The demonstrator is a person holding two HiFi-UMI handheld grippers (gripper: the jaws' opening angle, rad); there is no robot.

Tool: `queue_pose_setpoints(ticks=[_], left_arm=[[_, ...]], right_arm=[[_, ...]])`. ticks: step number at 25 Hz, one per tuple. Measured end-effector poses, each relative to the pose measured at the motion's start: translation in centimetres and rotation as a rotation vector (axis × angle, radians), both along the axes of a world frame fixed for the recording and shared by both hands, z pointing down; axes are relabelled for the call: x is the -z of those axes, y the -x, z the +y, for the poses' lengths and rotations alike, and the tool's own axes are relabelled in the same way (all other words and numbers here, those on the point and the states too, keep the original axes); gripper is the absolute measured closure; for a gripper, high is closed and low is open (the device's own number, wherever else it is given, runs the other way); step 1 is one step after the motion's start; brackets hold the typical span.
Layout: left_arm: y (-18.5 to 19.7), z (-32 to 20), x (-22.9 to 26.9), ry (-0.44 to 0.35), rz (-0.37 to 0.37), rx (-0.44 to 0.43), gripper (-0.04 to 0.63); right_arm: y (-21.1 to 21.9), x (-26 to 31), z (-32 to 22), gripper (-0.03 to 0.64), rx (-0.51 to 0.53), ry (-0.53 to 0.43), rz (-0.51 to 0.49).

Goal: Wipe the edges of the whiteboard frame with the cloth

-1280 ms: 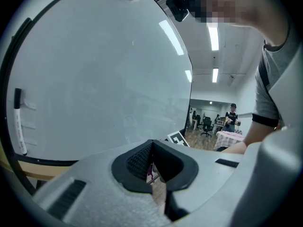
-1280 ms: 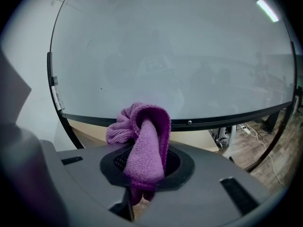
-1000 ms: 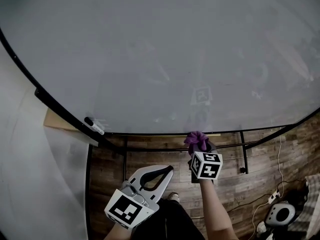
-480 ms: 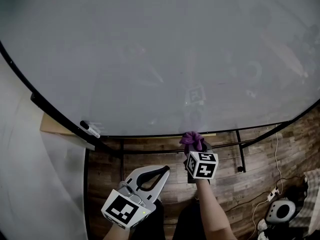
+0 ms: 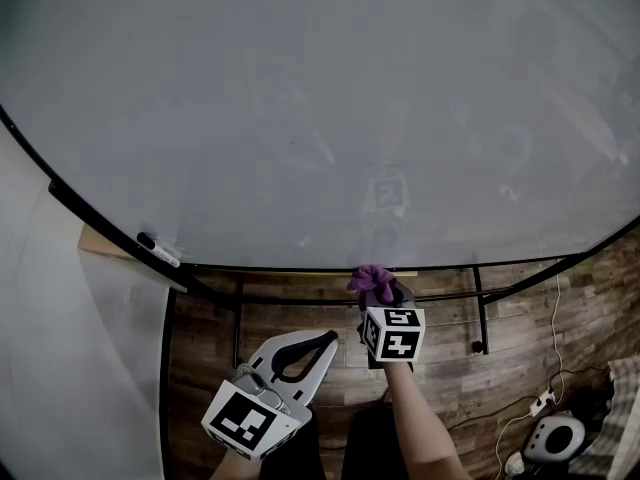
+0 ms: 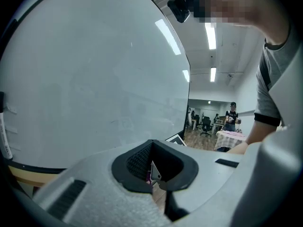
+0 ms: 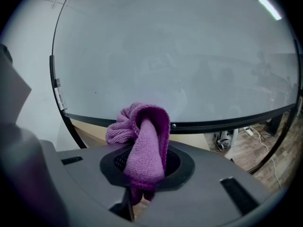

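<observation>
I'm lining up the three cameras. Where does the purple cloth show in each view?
Head view: cloth low centre, held in the right gripper, just under the whiteboard's bottom frame.
Left gripper view: only a tiny purple sliver through the jaw opening, probably the cloth.
Right gripper view: cloth at centre, clamped between the jaws.
Shared landmark: the black bottom frame, visible in all three.
</observation>
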State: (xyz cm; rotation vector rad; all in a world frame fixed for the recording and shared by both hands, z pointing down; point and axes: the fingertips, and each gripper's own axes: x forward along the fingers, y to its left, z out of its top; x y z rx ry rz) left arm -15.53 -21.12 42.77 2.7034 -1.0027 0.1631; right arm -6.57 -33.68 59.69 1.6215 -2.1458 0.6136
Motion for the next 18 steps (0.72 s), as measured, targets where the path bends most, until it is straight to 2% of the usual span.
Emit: queue_pose_setpoints(ticks=[6,10,18], left_arm=[[-2.9,-0.2,0.3,0.008,-0.013,0.022,0.578],[-7.0,0.0,0.9,0.005,-0.025,0.021,0.578],[-9.1,-1.6,0.3,0.009,-0.014,-0.002,0.578]], right_arm=[[-2.3,0.1,-0.1,0.555,0.028,0.002,-0.003],[-6.2,0.7,0.5,0.555,0.034,-0.005,-0.006],[-8.6,-0.2,-0.4,0.555,0.012,0.007,0.004]])
